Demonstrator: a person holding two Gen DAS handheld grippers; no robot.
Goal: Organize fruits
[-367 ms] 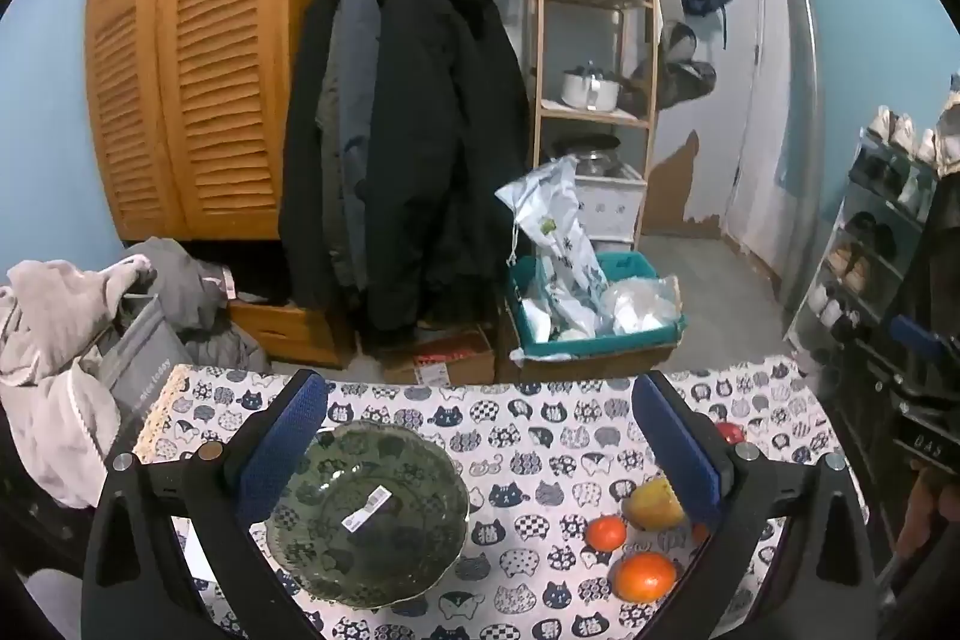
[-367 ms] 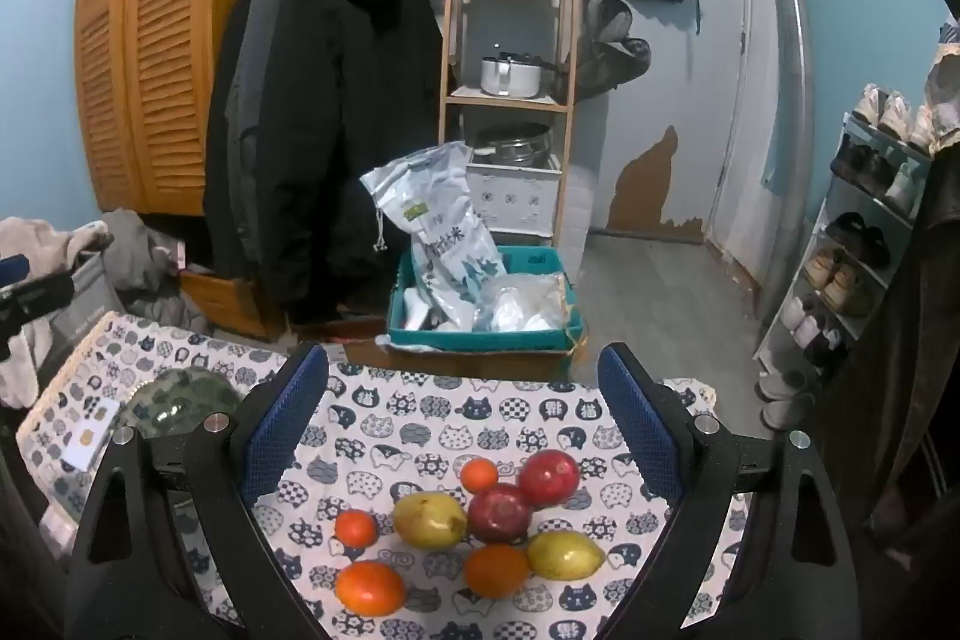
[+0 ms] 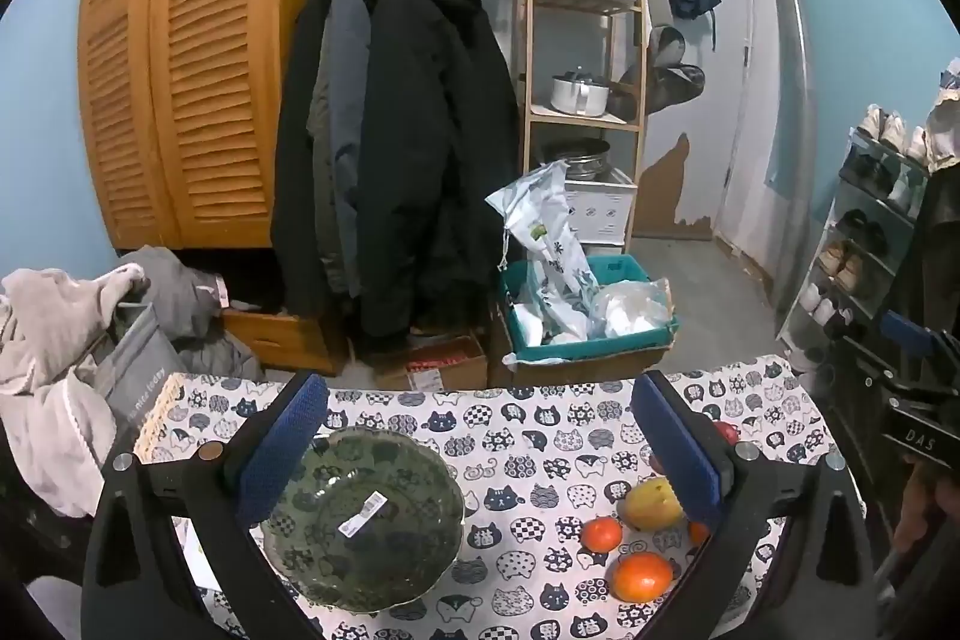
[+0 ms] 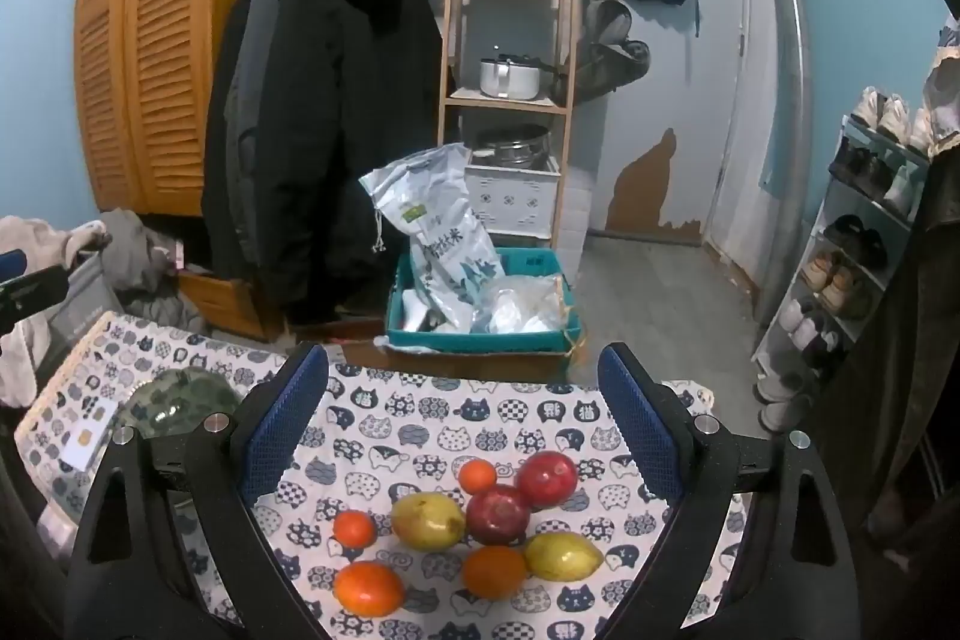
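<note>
Student: Change since the previous plate, what is it?

Instructor: None that can be made out. Left gripper and right gripper frame the same patches of the cat-print cloth as a moment ago, and no fruit has shifted.

Student: State of the jaws?

Instructor: Both pairs stand wide apart, with nothing touching the blue pads.

Student: Position of the task's things?

Instructor: In the left wrist view, the green glass bowl lies between the jaws, close to the left one, which covers part of its rim. It is empty apart from a stuck-on label. In the right wrist view, the fruit sits as one cluster between the jaws, nearer the camera than the fingertips: two red apples, two yellow pears and four oranges. The back apple is the piece closest to the right jaw, and a small orange is closest to the left jaw.

Student: Meaning for the task?

Instructor: Sorting appears not yet begun. A likely first step is for the right gripper to descend on one outer fruit.
</note>
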